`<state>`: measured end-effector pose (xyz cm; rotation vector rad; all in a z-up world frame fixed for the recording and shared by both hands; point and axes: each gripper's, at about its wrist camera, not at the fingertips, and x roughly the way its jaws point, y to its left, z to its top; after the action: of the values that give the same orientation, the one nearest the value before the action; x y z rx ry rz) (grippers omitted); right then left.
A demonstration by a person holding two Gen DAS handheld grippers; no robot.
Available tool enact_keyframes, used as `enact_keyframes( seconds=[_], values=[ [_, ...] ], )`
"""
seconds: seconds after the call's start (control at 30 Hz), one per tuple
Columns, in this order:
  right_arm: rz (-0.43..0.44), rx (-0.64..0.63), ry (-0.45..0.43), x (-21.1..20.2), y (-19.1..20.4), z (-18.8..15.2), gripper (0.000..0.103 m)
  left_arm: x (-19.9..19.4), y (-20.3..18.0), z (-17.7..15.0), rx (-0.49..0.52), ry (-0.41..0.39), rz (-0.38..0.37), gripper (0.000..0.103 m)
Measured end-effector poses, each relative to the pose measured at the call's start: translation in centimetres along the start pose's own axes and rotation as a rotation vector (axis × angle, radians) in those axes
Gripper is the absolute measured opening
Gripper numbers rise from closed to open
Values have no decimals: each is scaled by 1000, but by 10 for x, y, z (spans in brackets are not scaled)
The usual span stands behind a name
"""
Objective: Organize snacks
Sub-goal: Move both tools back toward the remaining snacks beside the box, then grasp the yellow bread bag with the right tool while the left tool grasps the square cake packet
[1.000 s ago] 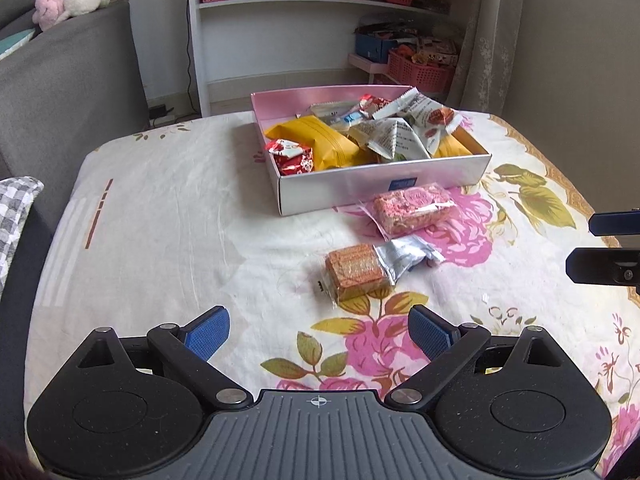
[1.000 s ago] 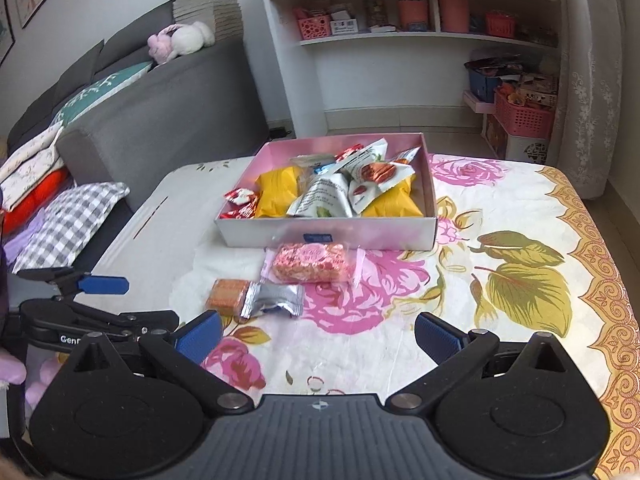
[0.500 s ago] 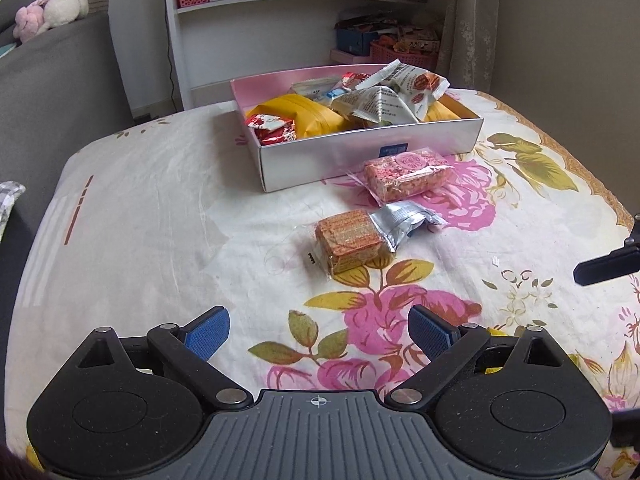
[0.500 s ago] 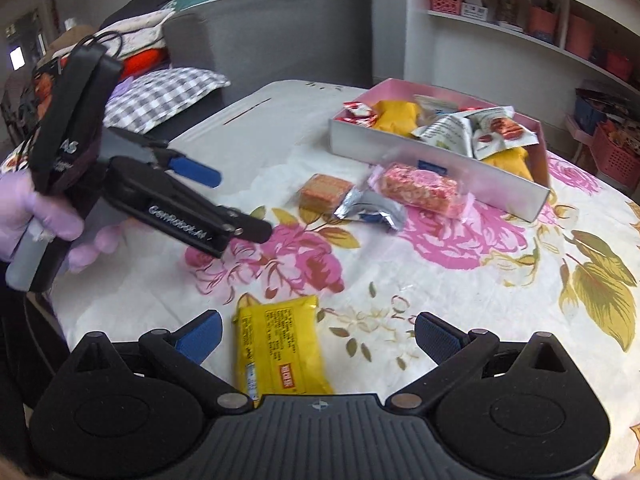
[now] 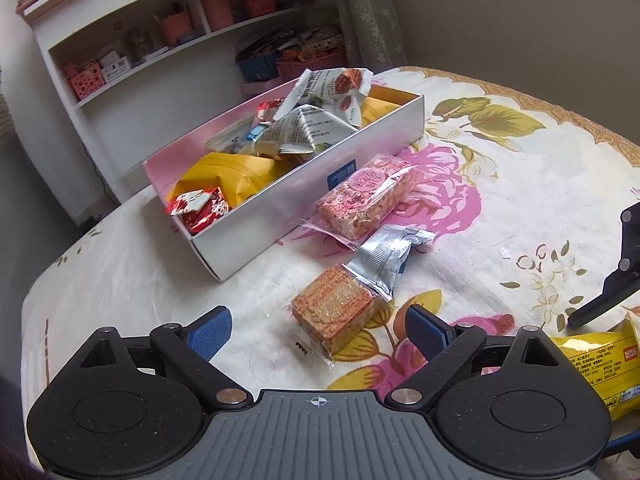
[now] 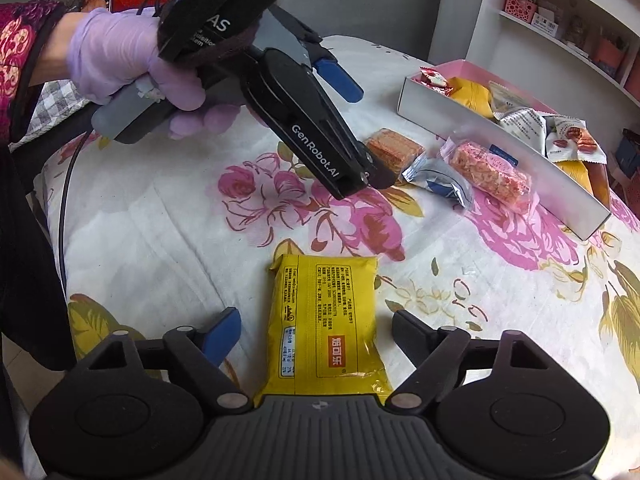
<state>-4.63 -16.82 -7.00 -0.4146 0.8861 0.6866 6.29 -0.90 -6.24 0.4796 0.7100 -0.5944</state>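
My left gripper [image 5: 318, 330] is open, its blue fingers either side of a brown wafer snack [image 5: 334, 306] with a silver wrapper end, lying on the floral tablecloth. A pink rice bar [image 5: 366, 196] lies beside the pink-lined snack box [image 5: 304, 196], which holds several packets. My right gripper [image 6: 316, 334] is open and straddles a yellow packet [image 6: 326, 320] flat on the cloth. The left gripper [image 6: 352, 132] also shows in the right wrist view, over the wafer snack [image 6: 394, 148]. The yellow packet [image 5: 600, 364] also shows at the left wrist view's right edge.
A white shelf unit [image 5: 132, 52] with baskets and pots stands behind the table. A grey sofa [image 6: 360, 4] with cushions is to the left. The table edge with its gold border [image 5: 560, 108] runs along the far right.
My left gripper moved forward and down to the wafer snack. My right gripper swung left and closed in on the yellow packet, which now lies between its fingers.
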Motion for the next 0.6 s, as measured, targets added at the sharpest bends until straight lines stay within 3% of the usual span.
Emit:
enact_keyframes(
  seconds=[0.17,0.27,0.4,0.6],
  values=[
    [1,2,-4,0,-7,6,45,12,1,7,33,16,-22,85],
    [6,2,8,2,-12,9,45,15,2,10,32,16,-42,79],
    [-9,7,26,3,-16,13,45,15,3,13,11,25,-77,58],
    [-71,66,57,6,-34,16,45,11,-4,12,5,46,-62,46]
  ],
)
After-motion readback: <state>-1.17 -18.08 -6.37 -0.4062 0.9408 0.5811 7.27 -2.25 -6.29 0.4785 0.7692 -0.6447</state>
